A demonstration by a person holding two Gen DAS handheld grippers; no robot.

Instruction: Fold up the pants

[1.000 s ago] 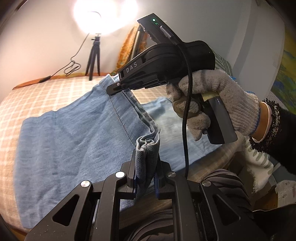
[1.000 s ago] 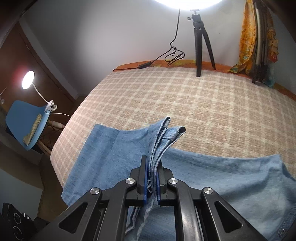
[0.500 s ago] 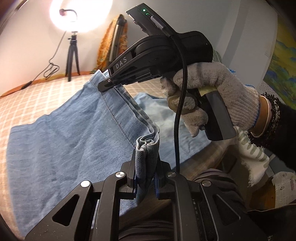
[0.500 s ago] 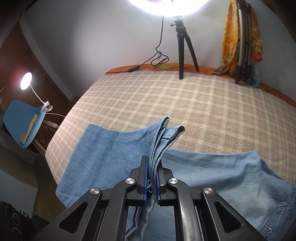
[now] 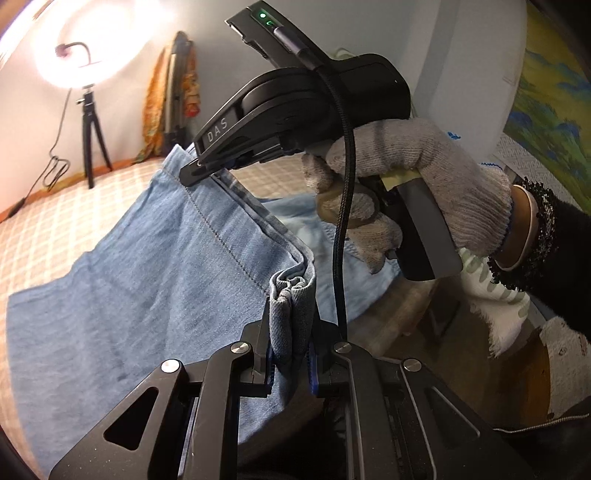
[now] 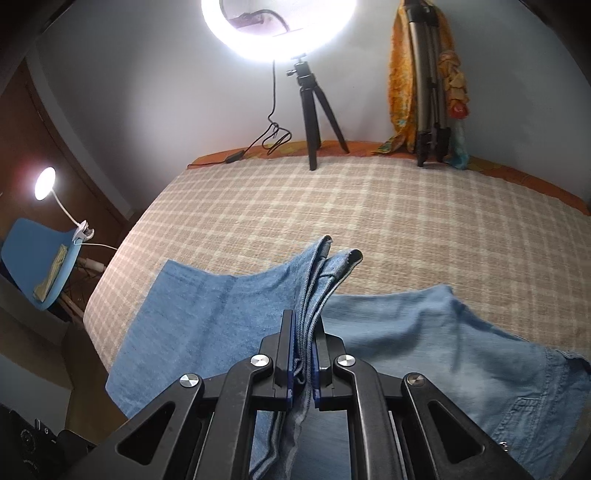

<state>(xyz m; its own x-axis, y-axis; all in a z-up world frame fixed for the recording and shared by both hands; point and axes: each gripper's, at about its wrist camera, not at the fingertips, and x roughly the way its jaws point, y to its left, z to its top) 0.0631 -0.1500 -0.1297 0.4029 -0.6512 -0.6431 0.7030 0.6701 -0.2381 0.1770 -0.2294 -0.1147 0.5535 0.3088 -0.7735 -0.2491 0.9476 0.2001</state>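
Pants (image 6: 207, 314) before ring light (image 6: 279, 29); tripod (image 6: 314, 99)

Left gripper (image 5: 290, 343) and right gripper (image 6: 303, 354), jaws clamped, right held in a gloved hand (image 5: 413, 192).

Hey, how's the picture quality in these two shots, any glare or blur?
Left wrist view: the round ring light blows out to white, and the blue denim pants look softly smeared. Right wrist view: the same light clips at the top edge; the fisheye bows the beige checked bedspread.

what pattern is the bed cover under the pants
A beige and cream plaid check on the bed cover, clearest in the right wrist view, beneath the blue denim pants.
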